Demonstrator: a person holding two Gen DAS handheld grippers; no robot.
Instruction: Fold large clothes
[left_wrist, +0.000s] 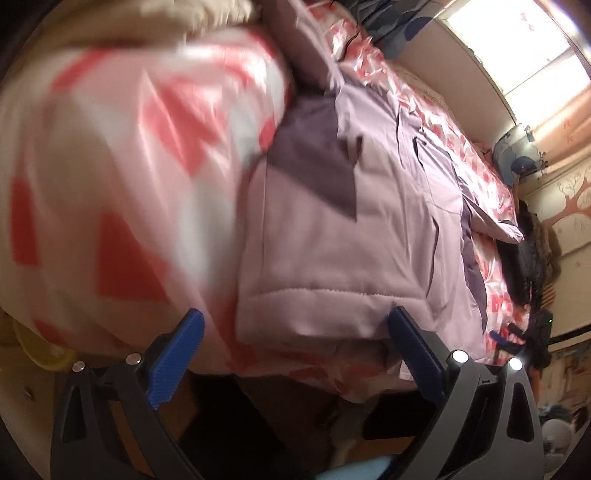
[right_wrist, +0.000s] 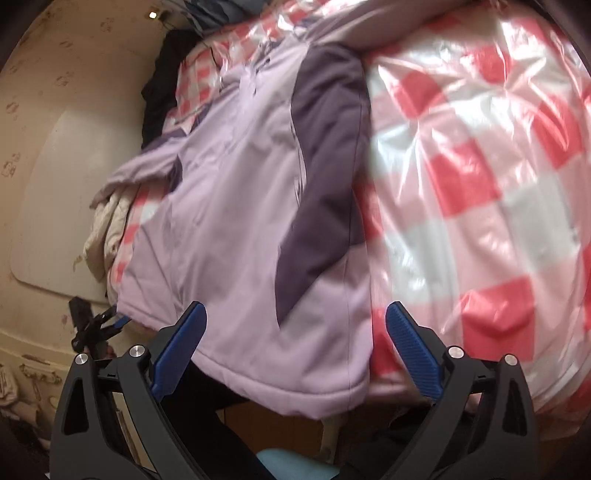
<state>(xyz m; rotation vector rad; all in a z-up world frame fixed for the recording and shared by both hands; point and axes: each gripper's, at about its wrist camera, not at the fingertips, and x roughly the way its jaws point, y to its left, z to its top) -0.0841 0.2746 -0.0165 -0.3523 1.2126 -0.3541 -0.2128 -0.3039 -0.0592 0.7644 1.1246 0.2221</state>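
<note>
A large lilac jacket (left_wrist: 332, 254) with dark purple panels lies spread on a bed covered by a pink, red and white checked quilt (left_wrist: 122, 177). It also shows in the right wrist view (right_wrist: 236, 206), hem hanging over the bed's near edge. My left gripper (left_wrist: 295, 325) is open, its blue fingers just in front of the jacket's hem, holding nothing. My right gripper (right_wrist: 295, 325) is open too, its jaws on either side of the hem's right corner, empty. The left gripper (right_wrist: 96, 325) shows small at the jacket's left hem corner.
The checked quilt (right_wrist: 472, 192) bulges high to the right of the jacket. Dark clothes (left_wrist: 524, 258) lie at the bed's far side. A cream wall (right_wrist: 55, 184) and a beige cloth (right_wrist: 107, 225) are left of the bed. A window (left_wrist: 517, 40) is bright.
</note>
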